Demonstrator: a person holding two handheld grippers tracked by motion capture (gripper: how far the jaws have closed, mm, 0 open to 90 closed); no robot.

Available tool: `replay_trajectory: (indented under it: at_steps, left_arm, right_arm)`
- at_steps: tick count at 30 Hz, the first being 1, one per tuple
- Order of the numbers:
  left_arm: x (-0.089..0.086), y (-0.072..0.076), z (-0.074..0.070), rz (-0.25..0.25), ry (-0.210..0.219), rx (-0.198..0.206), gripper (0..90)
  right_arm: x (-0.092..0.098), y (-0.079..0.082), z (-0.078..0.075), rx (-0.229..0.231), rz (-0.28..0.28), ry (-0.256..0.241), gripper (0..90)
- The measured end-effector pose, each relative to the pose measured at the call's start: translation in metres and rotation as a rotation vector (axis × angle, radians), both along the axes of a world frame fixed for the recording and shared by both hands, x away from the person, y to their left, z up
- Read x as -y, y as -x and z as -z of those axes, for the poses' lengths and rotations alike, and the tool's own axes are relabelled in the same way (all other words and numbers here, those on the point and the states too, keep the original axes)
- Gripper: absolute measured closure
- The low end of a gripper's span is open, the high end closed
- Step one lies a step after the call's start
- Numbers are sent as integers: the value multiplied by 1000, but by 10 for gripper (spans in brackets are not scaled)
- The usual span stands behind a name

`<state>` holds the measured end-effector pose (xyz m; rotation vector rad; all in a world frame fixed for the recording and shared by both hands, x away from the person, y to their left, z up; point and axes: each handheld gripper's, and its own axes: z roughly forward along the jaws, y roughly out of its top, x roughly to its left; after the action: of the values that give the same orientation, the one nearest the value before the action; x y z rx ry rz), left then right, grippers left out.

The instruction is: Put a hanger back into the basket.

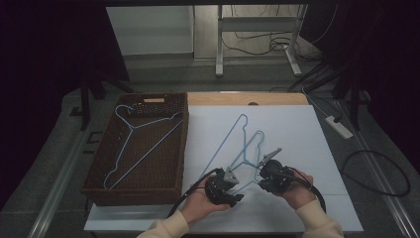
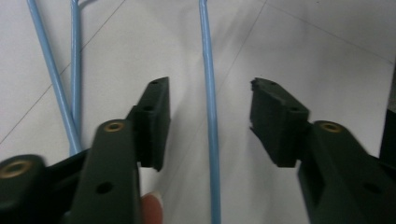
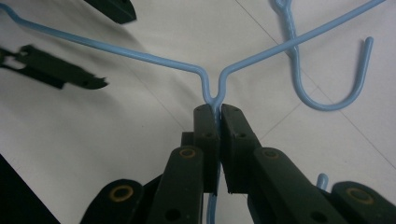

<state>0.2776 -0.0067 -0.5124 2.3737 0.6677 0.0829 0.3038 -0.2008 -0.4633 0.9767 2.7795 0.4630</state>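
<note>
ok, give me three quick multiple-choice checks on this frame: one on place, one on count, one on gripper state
1. Where does the wicker basket sit?
A. left of the white table top
B. right of it
C. in the middle of it

2. How many blue hangers show in the high view?
A. one
B. three
C. five

3. What are the right gripper fingers doing?
A. open above the wire
B. shut on a hanger's notch
C. gripping the basket rim

Key:
1 A, it stands along the left edge of the white table top.
2 B, the basket hanger plus the two table hangers.
3 B, the fingers pinch the held hanger at its dip.
</note>
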Motion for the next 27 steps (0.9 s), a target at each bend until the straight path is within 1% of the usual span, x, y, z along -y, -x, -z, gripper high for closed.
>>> replay_trajectory:
  at_steps: [4,6,7,8,9,10,11,12,13,14,15,16,17,18,19,20,21,23,24,25,27]
  left_arm:
    - [2,1,1,16,-10,-15,724]
    - [2,1,0,13,-13,-15,796]
    - [1,0,0,7,-10,-19,820]
    - [0,-1,-1,0,-2,-34,842]
    - [0,-1,-1,0,-2,-34,849]
    - [-1,-1,-1,-11,5,-41,849]
    - [-2,-2,-2,-22,2,-38,860]
    - [-2,-1,-3,-34,4,-38,862]
    - [-3,-1,-3,-41,0,-34,862]
    - [-3,-1,-3,-41,0,-34,863]
    - [-3,0,-3,-54,6,-34,863]
    - [-4,0,-3,-59,5,-34,863]
    - [-5,0,-3,-64,3,-32,864]
    - [-6,1,-3,-67,9,-31,864]
    - [-7,1,-4,-74,14,-28,864]
    - [-9,1,-4,-79,18,-24,864]
    - [-9,1,-5,-84,20,-20,864]
    - [-12,1,-6,-94,32,-11,864]
    - [-13,2,-7,-97,34,-9,864]
    - [-15,2,-9,-104,39,2,864]
    - [-17,3,-10,-111,53,9,864]
  right_arm:
    - [0,1,-2,12,-1,-6,859]
    - [0,1,-5,16,-3,-9,858]
    - [0,2,-7,20,-3,-13,858]
    - [1,2,-8,22,-3,-18,858]
    - [1,2,-10,26,-1,-28,856]
    - [1,2,-10,26,-1,-28,856]
    - [1,3,-11,37,-6,-39,846]
    - [1,3,-12,45,-8,-44,828]
    - [2,4,-13,52,-7,-53,788]
    - [3,4,-15,69,-8,-70,674]
    - [3,4,-15,69,-8,-70,674]
    - [5,4,-17,89,-9,-102,601]
    - [8,4,-19,112,-6,-142,560]
    - [12,4,-22,148,3,-185,506]
    - [16,4,-25,196,13,-231,442]
    - [22,3,-28,254,24,-283,408]
    - [27,3,-30,286,37,-331,390]
    - [37,2,-31,326,48,-403,346]
    - [43,1,-32,348,54,-444,341]
    - [46,1,-32,354,56,-458,328]
    - [57,2,-31,395,60,-486,293]
